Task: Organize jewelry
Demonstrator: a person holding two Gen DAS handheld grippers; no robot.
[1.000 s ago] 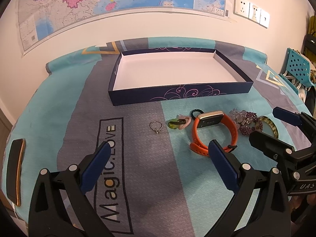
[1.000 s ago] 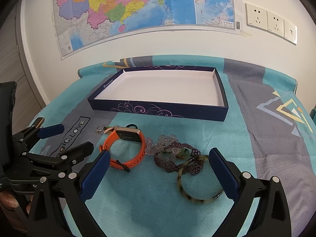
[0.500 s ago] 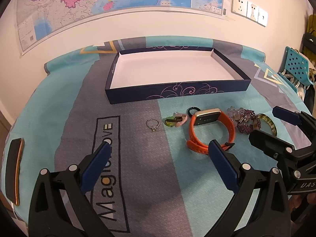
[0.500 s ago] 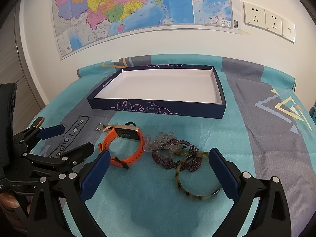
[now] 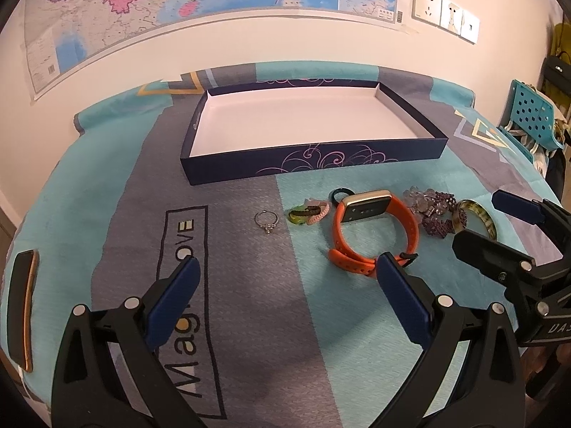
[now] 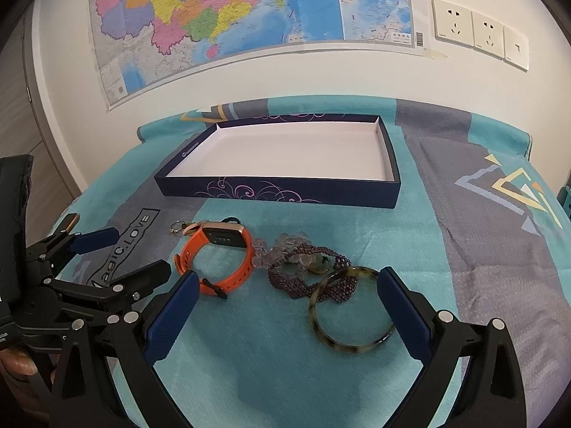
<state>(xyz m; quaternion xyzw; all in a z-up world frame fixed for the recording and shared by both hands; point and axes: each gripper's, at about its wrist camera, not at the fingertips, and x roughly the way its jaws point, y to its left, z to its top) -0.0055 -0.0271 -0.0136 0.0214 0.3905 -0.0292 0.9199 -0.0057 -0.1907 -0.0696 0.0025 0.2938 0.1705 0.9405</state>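
A shallow navy box (image 5: 228, 169) (image 6: 271, 192) with a white inside stands empty at the back of the cloth. In front of it lie a silver ring (image 5: 266, 220), small green and pink rings (image 5: 308, 212), an orange watch (image 5: 371, 228) (image 6: 217, 253), purple and clear bead bracelets (image 5: 433, 210) (image 6: 307, 267) and a mottled bangle (image 5: 476, 215) (image 6: 351, 308). My left gripper (image 5: 285, 285) is open and empty, near the watch and ring. My right gripper (image 6: 287, 306) is open and empty, with the bangle lying between its fingers.
A teal and grey cloth (image 5: 107, 192) covers the table. A dark phone (image 5: 21, 303) lies at the left edge. A teal chair (image 5: 531, 117) stands at the right. The wall with a map is behind the box.
Both grippers have moved slightly forward and down toward the jewelry. The jaws stay open and nothing has been picked up.
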